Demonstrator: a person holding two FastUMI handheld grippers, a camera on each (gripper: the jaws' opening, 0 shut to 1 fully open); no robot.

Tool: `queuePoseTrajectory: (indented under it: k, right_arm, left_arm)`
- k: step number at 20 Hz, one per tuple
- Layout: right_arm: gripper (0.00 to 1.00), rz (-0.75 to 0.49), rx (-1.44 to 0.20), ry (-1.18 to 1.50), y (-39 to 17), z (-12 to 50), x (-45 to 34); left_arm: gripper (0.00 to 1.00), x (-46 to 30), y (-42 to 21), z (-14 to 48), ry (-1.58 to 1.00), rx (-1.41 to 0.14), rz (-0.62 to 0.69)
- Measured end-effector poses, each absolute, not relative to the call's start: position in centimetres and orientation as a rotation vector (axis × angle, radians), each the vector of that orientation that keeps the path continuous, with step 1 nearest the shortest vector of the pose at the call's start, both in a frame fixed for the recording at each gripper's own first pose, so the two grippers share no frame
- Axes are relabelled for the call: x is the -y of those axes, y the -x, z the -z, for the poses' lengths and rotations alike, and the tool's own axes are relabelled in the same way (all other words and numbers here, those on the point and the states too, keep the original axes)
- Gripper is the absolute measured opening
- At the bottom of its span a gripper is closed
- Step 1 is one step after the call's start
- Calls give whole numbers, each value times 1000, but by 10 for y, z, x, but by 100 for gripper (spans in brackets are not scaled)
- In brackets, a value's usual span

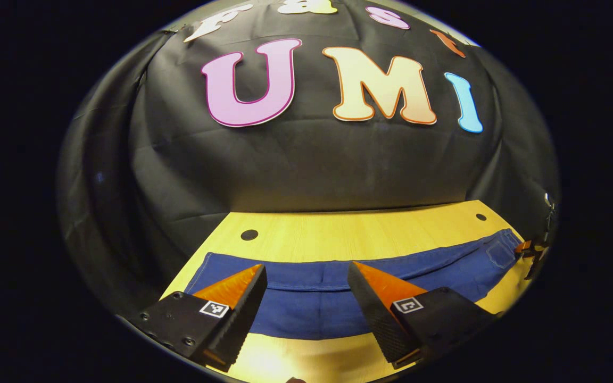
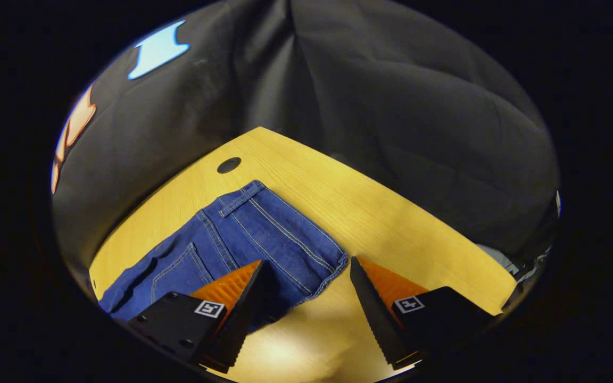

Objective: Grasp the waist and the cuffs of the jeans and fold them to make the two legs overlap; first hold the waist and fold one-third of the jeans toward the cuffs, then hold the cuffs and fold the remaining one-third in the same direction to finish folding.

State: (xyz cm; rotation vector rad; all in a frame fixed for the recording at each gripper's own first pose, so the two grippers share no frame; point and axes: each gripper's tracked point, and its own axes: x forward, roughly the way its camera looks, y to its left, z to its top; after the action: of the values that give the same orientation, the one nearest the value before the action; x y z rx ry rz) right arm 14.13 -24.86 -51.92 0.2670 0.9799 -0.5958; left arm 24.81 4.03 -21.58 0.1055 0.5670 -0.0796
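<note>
Blue jeans (image 1: 328, 306) lie flat as one long band across the wooden table (image 1: 338, 234). In the left gripper view the cuff end is at the left and the pocketed waist end (image 1: 500, 250) at the right. My left gripper (image 1: 306, 266) hovers open over the leg part, nothing between its fingers. The other gripper (image 1: 532, 250) shows small at the waist end. In the right gripper view the waist (image 2: 264, 229), with its belt loop and back pocket, lies just ahead. My right gripper (image 2: 306, 260) stands open over the waistband's near corner, touching nothing that I can see.
The table has round cable holes (image 1: 249, 234) (image 1: 480, 217) (image 2: 229, 165) near its back edge. The black cloth wall hangs right behind the table. Bare wood (image 2: 391, 223) stretches to the right of the waist, up to the table's edge.
</note>
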Motion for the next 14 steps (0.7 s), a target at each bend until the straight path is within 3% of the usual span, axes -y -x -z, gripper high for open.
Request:
queuePoseTrajectory:
  k: [1, 6, 14]
  right_arm:
    - [83, 561, -1036, -316, -135, 523, 233]
    - [1, 526, -979, -256, -151, 507, 241]
    - [3, 579, -955, -198, -150, 507, 243]
  left_arm:
    - [95, -40, -247, 218, -112, -569, 78]
    - [95, -36, -248, 219, -101, -590, 84]
    - [95, -36, -247, 221, -108, -633, 107]
